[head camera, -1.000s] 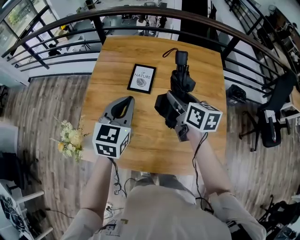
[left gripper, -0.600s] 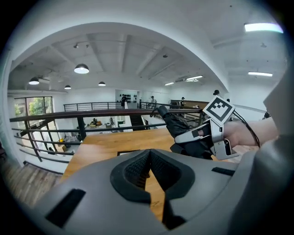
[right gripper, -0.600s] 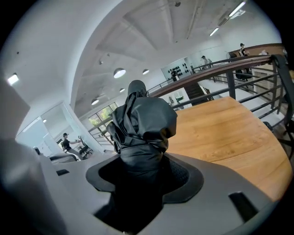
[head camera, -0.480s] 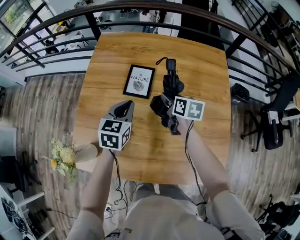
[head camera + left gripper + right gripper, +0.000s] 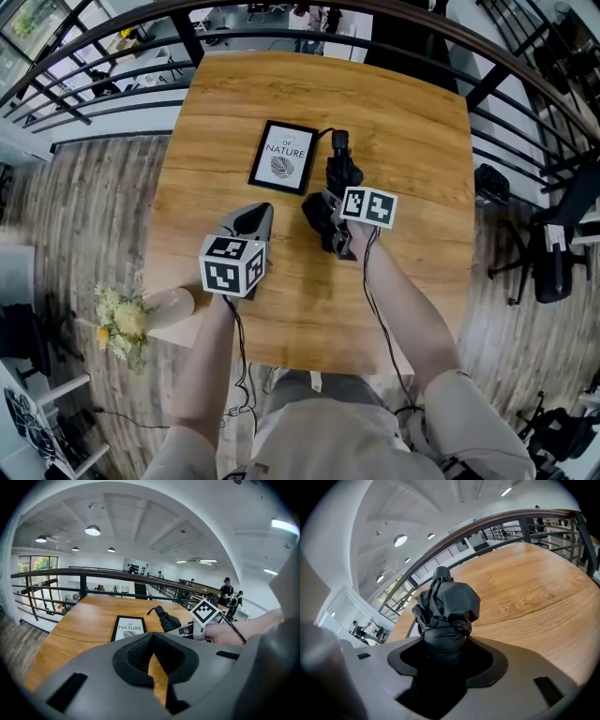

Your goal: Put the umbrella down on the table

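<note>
The folded black umbrella (image 5: 340, 174) lies low over the wooden table (image 5: 412, 141), handle and strap pointing to the far side, just right of a framed print. My right gripper (image 5: 330, 217) is shut on its fabric end (image 5: 447, 606); the bundle fills the jaws. Whether the umbrella touches the table I cannot tell. The left gripper view shows the umbrella (image 5: 167, 620) and the right gripper's marker cube beside it. My left gripper (image 5: 257, 216) hovers over the table's near left part, shut with nothing in it (image 5: 151, 641).
A black-framed print reading "OF NATURE" (image 5: 283, 156) lies left of the umbrella. A vase of pale flowers (image 5: 127, 317) stands at the table's near left corner. Dark railings (image 5: 112, 80) run round the table's far and right sides. An office chair (image 5: 553, 253) is at the right.
My right gripper has carried the umbrella down and away from me, toward the table beside the print. The left gripper has barely moved.
</note>
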A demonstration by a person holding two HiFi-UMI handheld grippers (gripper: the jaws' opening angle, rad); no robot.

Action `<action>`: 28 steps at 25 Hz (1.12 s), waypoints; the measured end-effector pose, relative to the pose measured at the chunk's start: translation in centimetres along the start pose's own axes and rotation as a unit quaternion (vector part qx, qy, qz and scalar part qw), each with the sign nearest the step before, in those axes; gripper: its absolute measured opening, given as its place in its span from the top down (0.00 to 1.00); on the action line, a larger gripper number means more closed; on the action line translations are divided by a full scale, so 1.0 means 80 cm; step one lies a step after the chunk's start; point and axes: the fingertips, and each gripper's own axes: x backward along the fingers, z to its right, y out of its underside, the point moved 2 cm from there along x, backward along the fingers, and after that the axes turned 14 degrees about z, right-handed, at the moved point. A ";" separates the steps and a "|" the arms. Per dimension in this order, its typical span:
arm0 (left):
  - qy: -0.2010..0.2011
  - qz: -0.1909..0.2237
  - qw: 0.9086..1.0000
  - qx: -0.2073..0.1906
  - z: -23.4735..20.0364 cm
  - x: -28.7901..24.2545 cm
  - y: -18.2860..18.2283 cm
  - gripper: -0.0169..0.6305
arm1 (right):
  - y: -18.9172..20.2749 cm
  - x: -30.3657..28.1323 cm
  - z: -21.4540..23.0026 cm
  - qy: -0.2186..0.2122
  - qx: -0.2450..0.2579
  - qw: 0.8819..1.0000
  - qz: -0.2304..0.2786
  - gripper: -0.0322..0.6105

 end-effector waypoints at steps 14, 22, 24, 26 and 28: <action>0.016 -0.019 1.000 0.015 0.019 0.013 0.021 0.95 | -0.011 -0.015 0.014 0.035 0.066 0.997 -0.010 0.50; 0.009 0.029 1.000 -0.006 0.028 0.043 -0.047 0.95 | -0.111 0.072 -0.093 -0.060 0.197 0.974 0.091 0.69; 0.012 0.049 0.999 -0.021 0.035 0.057 -0.082 0.95 | -0.138 0.104 -0.127 -0.087 0.228 0.963 0.117 0.77; 0.014 0.072 0.997 -0.033 0.043 0.075 -0.117 0.95 | -0.162 0.143 -0.161 -0.114 0.242 0.953 0.143 0.79; 0.019 0.097 0.994 -0.043 0.056 0.096 -0.151 0.95 | -0.181 0.187 -0.195 -0.144 0.244 0.944 0.171 0.83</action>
